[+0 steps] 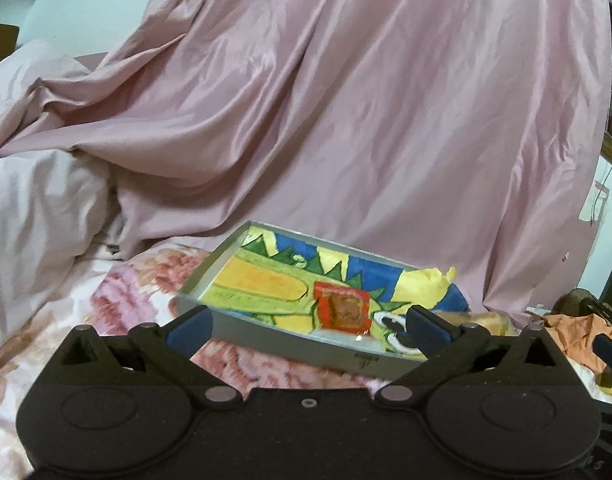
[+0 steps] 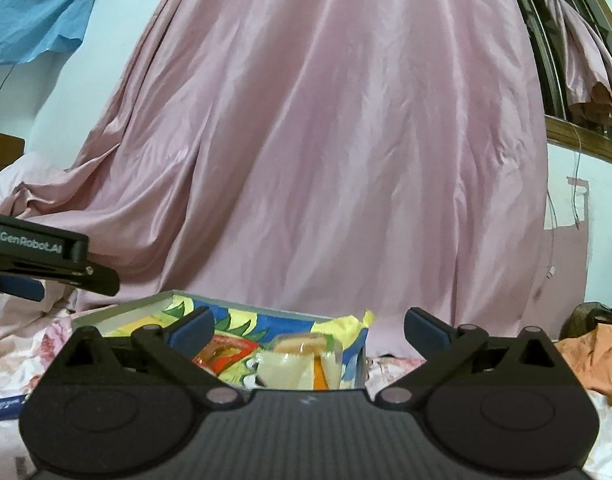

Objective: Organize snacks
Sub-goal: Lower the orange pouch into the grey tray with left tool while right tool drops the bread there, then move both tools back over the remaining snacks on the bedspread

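On the bed, over a flowered pink-and-white blanket [image 1: 117, 304], sits a shallow grey rectangular tray [image 1: 289, 342] lined with a bright cartoon print in yellow, green and blue, pushed up toward the draped pink satin curtain [image 1: 346, 100] at the bed's far side. A small flat red foil snack packet [image 1: 342, 306] lies in the tray, and at its right end rests a clear plastic-wrapped pastry [image 2: 306, 354] beside a crumpled yellow wrapper [image 1: 434, 280]. The left gripper [image 1: 308, 322] and the right gripper [image 2: 308, 330] both hover at the tray's near edge, jaws spread wide with nothing between them. I'd judge the packets light, crinkly and slippery; the pastry looks soft and easily crushed, so it wants a gentle pinch across its wrapped sides, while the foil packet is best taken by one edge.
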`<state>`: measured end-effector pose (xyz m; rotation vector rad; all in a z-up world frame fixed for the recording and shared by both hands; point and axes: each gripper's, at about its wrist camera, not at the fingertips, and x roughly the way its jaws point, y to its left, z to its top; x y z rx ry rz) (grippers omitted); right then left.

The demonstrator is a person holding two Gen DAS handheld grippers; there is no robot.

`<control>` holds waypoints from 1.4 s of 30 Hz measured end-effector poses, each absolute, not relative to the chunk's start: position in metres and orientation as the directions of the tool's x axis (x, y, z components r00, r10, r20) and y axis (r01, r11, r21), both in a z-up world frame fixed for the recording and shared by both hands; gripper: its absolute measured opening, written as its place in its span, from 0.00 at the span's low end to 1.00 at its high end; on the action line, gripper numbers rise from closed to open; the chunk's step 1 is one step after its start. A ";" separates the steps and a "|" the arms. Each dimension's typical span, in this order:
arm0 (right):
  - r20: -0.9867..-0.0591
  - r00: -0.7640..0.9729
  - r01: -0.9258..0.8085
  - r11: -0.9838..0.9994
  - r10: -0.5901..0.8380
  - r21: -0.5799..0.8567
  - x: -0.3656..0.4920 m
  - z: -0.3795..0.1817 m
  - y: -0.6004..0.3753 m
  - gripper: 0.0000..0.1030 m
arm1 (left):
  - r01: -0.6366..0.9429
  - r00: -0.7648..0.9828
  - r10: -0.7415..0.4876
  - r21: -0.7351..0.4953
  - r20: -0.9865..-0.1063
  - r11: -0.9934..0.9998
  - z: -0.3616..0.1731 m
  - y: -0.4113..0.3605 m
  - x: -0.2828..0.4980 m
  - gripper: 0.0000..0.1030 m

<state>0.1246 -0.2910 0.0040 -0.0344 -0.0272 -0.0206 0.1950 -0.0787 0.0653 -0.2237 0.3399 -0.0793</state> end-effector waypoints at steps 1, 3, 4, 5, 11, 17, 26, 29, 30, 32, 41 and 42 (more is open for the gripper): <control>0.026 0.999 0.024 0.999 -0.023 -0.030 0.118 0.003 -0.290 1.00 | 0.036 0.940 -0.112 -0.233 -0.323 0.972 0.064 -0.076 0.190 0.99; 0.027 0.999 0.021 1.000 -0.020 -0.023 0.107 0.003 -0.287 1.00 | 0.030 0.939 -0.109 -0.238 -0.327 0.971 0.061 -0.070 0.180 0.99; 0.028 0.999 0.021 1.000 -0.020 -0.022 0.101 0.002 -0.286 1.00 | 0.028 0.938 -0.108 -0.238 -0.331 0.971 0.058 -0.067 0.174 0.99; 0.029 0.999 0.022 1.000 -0.021 -0.018 0.094 0.002 -0.284 1.00 | 0.026 0.936 -0.106 -0.235 -0.334 0.972 0.057 -0.064 0.169 0.99; 0.000 0.999 0.032 0.999 -0.032 0.044 0.061 -0.003 -0.277 1.00 | 0.010 0.925 -0.091 -0.217 -0.369 0.976 0.040 -0.049 0.138 0.99; -0.094 0.995 0.031 0.993 -0.020 0.116 0.042 -0.009 -0.270 1.00 | 0.009 0.909 -0.085 -0.185 -0.408 0.983 0.021 -0.036 0.111 0.99; -0.314 0.949 0.005 0.996 0.024 0.093 0.039 -0.023 -0.253 1.00 | 0.015 0.874 -0.093 -0.165 -0.477 0.986 -0.005 -0.021 0.090 0.99; -0.372 0.928 0.008 0.998 0.016 0.062 0.046 -0.026 -0.246 1.00 | 0.040 0.855 -0.108 -0.143 -0.507 0.989 -0.013 -0.022 0.089 0.99; -0.396 0.918 0.012 0.998 0.012 0.057 0.049 -0.028 -0.246 1.00 | 0.050 0.850 -0.113 -0.134 -0.515 0.990 -0.016 -0.023 0.089 0.99; -0.448 0.894 0.025 0.998 0.001 0.052 0.058 -0.032 -0.245 1.00 | 0.072 0.845 -0.119 -0.109 -0.521 0.991 -0.021 -0.026 0.086 0.99; -0.598 0.802 0.050 0.995 0.015 0.091 0.081 -0.050 -0.252 1.00 | 0.117 0.830 -0.127 -0.052 -0.543 0.992 -0.029 -0.035 0.088 0.99; -0.603 0.798 0.045 0.995 0.016 0.086 0.082 -0.051 -0.250 1.00 | 0.120 0.829 -0.128 -0.051 -0.545 0.992 -0.030 -0.035 0.088 0.99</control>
